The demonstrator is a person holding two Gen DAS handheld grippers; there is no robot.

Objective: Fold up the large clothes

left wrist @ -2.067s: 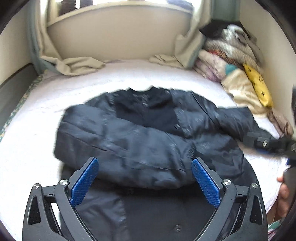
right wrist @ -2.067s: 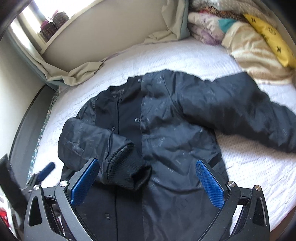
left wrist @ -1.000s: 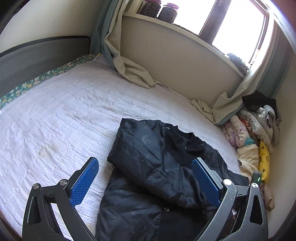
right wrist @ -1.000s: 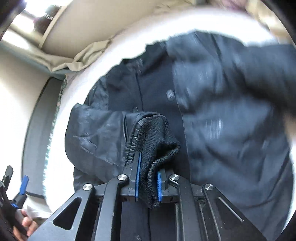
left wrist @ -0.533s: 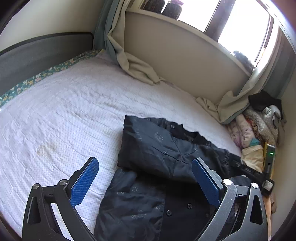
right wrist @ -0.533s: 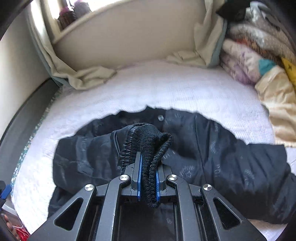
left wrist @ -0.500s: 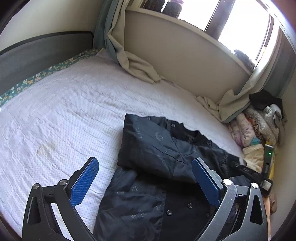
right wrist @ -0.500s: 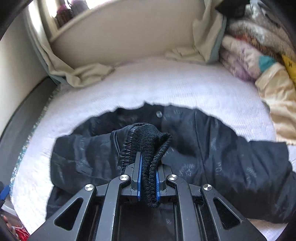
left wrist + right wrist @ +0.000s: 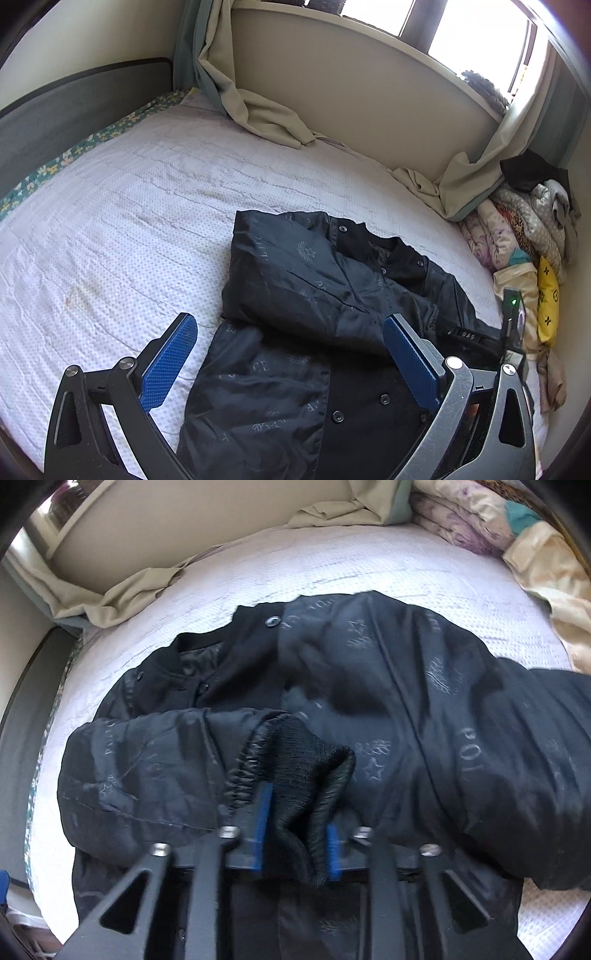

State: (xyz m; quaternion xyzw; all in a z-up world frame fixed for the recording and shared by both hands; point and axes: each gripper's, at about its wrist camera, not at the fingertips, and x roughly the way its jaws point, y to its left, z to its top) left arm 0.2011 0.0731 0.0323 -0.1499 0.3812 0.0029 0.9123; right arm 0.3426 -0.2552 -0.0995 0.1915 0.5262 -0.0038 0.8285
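White textured bedding covers the bed [image 9: 155, 192], which fills most of both wrist views, with a dark padded headboard [image 9: 74, 107] along its ten-o'clock edge in the left wrist view and a pale wall under a window ledge [image 9: 354, 33] running from twelve to two o'clock. Beige curtains [image 9: 258, 114] spill down onto the mattress at twelve o'clock and again near two o'clock. At three o'clock a pile of folded blankets and clothes [image 9: 524, 229] leans in the corner, a yellow patterned item [image 9: 548, 306] just below it. On the bedding lies the black jacket [image 9: 314, 302], printed with faint stars and lettering, its buttoned front facing up and one sleeve [image 9: 295, 280] folded across the chest. The left gripper [image 9: 291, 354] hangs above the jacket's lower half with its blue-padded jaws spread wide and nothing between them. The right gripper [image 9: 295, 830] has its jaws drawn close together, pinching the ribbed knit cuff [image 9: 303, 771] of that sleeve, the cuff bunched up between the blue pads [image 9: 260, 830]. In the right wrist view the jacket's collar sits at eleven o'clock, and its other sleeve [image 9: 524, 775] stretches toward three o'clock, somewhat blurred.
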